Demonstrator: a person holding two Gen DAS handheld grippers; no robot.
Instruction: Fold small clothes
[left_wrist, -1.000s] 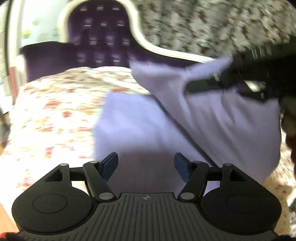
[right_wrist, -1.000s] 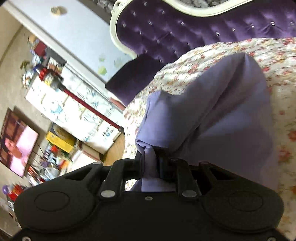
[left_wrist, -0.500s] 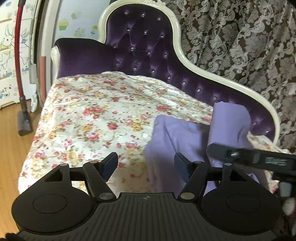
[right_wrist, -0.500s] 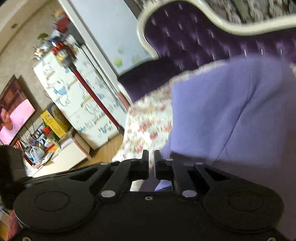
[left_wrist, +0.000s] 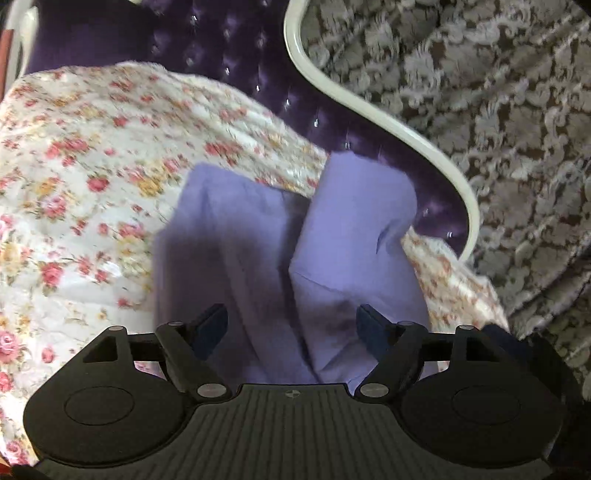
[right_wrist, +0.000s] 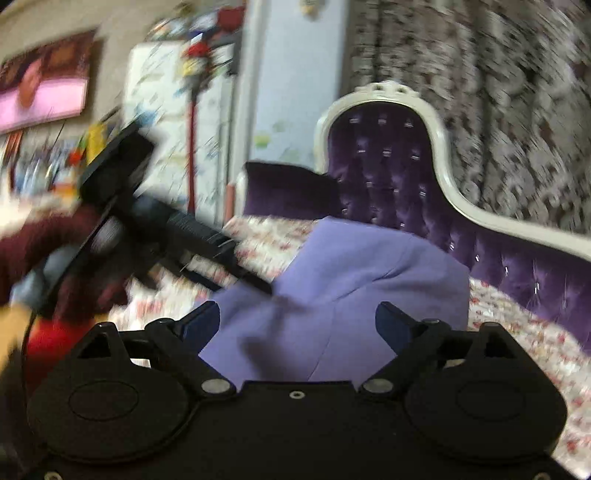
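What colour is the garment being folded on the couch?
Plain lavender purple garment, no print; clearest in the left wrist view.

Both my feeds show soft indoor light, moderately bright, with no glare. The right wrist view smears heavily at left: the left gripper and the sleeve are streaked. In the left wrist view the floral cover blurs mildly. A dark shadow falls on the lilac garment near the lens. Fisheye bending curves the edges.
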